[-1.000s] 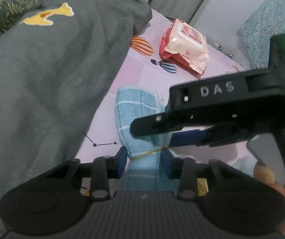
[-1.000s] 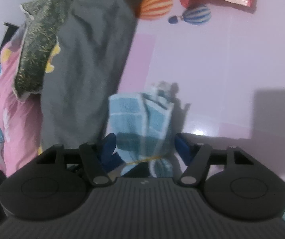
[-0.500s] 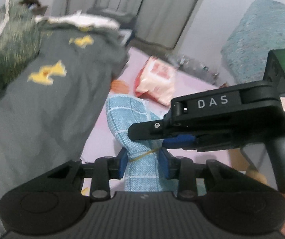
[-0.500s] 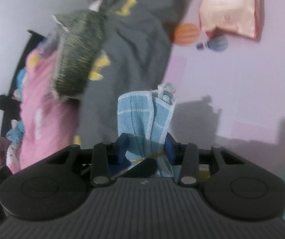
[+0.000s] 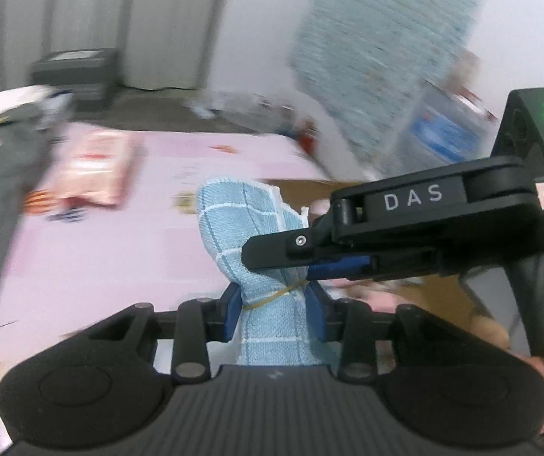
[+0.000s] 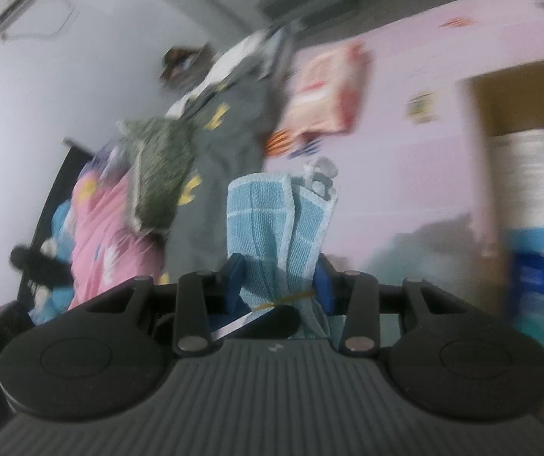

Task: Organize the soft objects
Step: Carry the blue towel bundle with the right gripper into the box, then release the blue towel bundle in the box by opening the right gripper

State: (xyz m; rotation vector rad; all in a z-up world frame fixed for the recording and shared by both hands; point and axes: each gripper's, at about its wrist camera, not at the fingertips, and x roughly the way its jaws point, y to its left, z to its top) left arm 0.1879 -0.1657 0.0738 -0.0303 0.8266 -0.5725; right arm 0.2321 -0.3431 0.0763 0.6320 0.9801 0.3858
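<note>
Gripping: left tool and right tool both clamped on the blue checked cloth, bundled by a yellow rubber band
Crossing: right tool's black body over the cloth's upper side
Behind: pink bed sheet, grey blanket, pink packet, all blurred
Container: cardboard box, contents unclear

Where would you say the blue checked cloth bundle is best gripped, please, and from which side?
At its banded waist. The blue cloth bundle narrows where the yellow rubber band cinches it, so fingers closing from either side get a firm neck, as the left gripper and right gripper show; the flared top looks floppier.
</note>
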